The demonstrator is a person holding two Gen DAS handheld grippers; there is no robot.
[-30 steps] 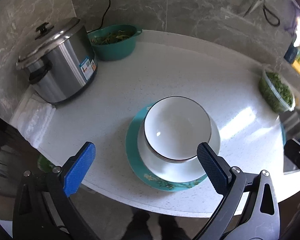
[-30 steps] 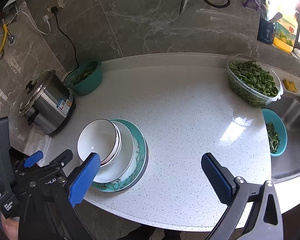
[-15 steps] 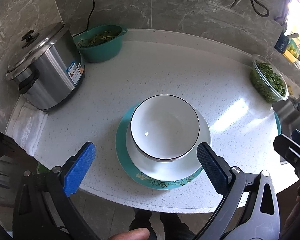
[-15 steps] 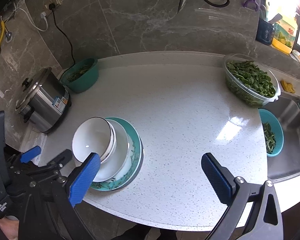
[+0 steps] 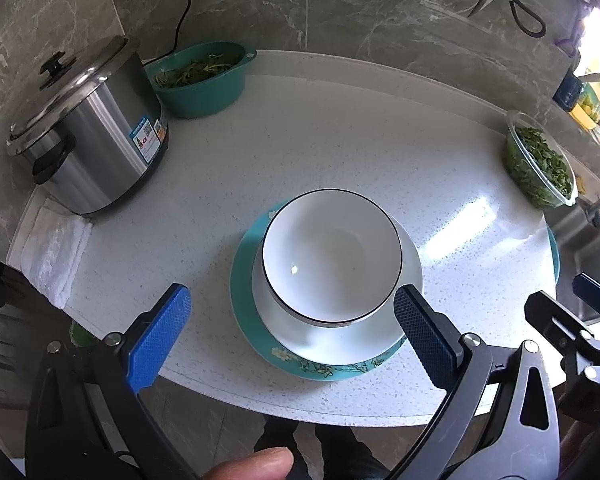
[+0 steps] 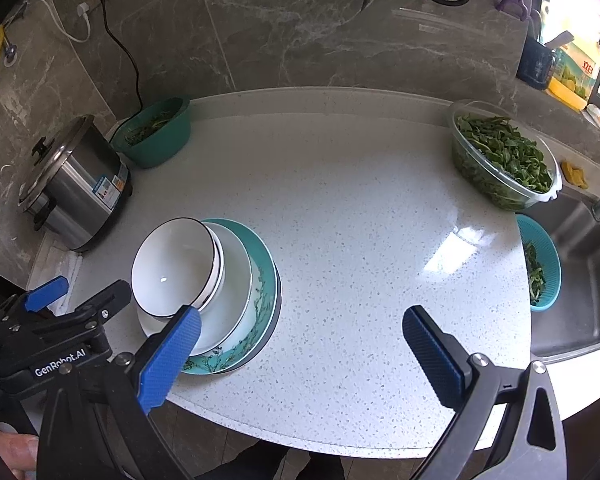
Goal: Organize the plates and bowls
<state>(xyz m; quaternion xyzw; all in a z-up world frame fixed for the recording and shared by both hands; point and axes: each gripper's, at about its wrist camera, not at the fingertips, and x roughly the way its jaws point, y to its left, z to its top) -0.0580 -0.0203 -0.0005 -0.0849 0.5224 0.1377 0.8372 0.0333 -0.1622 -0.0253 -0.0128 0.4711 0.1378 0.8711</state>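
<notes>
On the far left of the table (image 5: 340, 128) I see a steel cooker (image 5: 88, 128), with a teal bowl of greens (image 5: 200, 80) just beside it toward the wall. Near the front edge sits the stack: a white bowl (image 5: 332, 256) with a dark rim, nested on a white plate (image 5: 340, 340), which rests on a teal floral plate (image 5: 244, 300). My left tongs (image 5: 292, 336) hang wide apart in front of the stack, holding nothing. My right tongs (image 6: 300, 356) are likewise spread wide and empty over bare table to the stack's right. Far right stands a clear container of leaves (image 6: 504, 156), with a teal colander (image 6: 540, 264) beyond the edge.
</notes>
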